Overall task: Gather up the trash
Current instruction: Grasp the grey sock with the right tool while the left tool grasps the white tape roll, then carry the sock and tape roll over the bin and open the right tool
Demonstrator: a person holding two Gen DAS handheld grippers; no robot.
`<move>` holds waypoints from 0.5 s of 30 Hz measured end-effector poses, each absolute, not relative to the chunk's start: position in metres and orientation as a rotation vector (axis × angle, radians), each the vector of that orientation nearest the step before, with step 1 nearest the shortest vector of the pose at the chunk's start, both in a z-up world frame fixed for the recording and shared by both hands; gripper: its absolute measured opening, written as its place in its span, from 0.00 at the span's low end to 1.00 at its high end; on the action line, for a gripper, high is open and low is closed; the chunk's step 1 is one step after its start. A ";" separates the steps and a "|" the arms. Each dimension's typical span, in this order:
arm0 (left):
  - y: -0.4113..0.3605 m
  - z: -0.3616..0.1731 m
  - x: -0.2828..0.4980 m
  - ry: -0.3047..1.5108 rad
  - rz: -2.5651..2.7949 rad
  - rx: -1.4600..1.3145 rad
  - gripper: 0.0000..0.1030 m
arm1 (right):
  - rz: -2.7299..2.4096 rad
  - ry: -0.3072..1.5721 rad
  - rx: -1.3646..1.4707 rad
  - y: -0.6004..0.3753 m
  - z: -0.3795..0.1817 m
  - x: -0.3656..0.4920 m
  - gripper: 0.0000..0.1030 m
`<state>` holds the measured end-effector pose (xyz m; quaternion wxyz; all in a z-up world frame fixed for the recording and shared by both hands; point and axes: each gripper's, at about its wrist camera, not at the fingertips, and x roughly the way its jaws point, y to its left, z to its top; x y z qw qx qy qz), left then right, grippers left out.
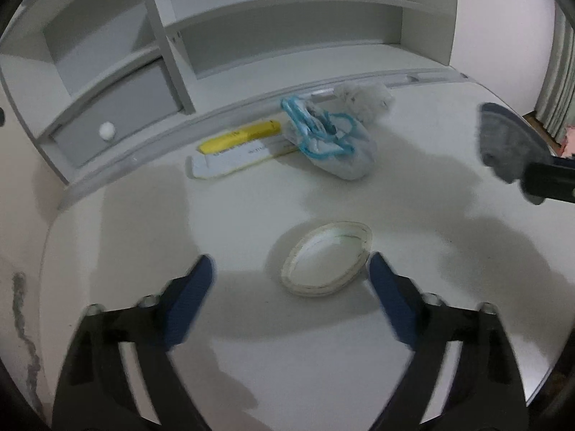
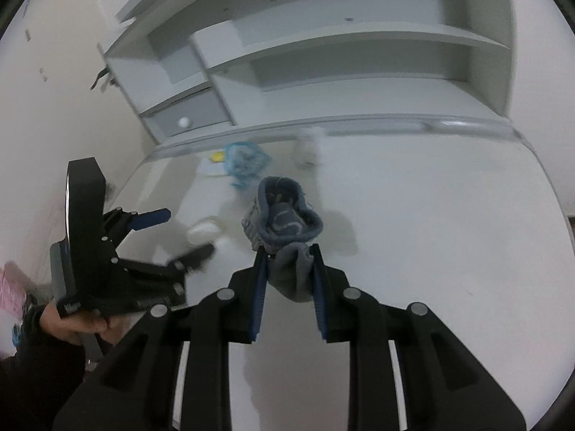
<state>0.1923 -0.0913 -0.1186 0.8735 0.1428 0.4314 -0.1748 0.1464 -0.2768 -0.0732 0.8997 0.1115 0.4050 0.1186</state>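
My left gripper (image 1: pixel 289 269) is open just above the white desk (image 1: pixel 449 287). A white tape roll (image 1: pixel 327 258) lies flat between its fingertips, nearer the right one. Further back lie a yellow-and-white flat packet (image 1: pixel 237 145), a crumpled bag with blue loops (image 1: pixel 329 138) and a crumpled white tissue (image 1: pixel 364 100). My right gripper (image 2: pixel 289 249) is shut on a grey-blue sock (image 2: pixel 284 221) and holds it above the desk (image 2: pixel 431 251). The sock also shows at the right edge of the left wrist view (image 1: pixel 506 143). The left gripper (image 2: pixel 187 231) shows at the left of the right wrist view.
A white shelf unit (image 1: pixel 287 21) with a grey drawer (image 1: pixel 118 111) and round knob stands behind the desk. A raised rail (image 1: pixel 251 102) runs along the desk's back edge. A curtain (image 1: pixel 560 72) hangs at the far right.
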 end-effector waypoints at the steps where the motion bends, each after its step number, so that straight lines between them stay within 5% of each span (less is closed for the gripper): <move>1: -0.090 -0.118 0.192 0.901 -0.376 0.285 0.69 | 0.229 0.838 0.243 -0.287 -0.074 0.139 0.23; 4: -0.094 -0.117 0.191 0.923 -0.419 0.261 0.43 | 0.186 0.834 0.270 -0.307 -0.076 0.123 0.23; 15: -0.224 -0.086 0.131 0.822 -0.698 0.305 0.43 | -0.111 0.765 0.407 -0.419 -0.079 0.021 0.23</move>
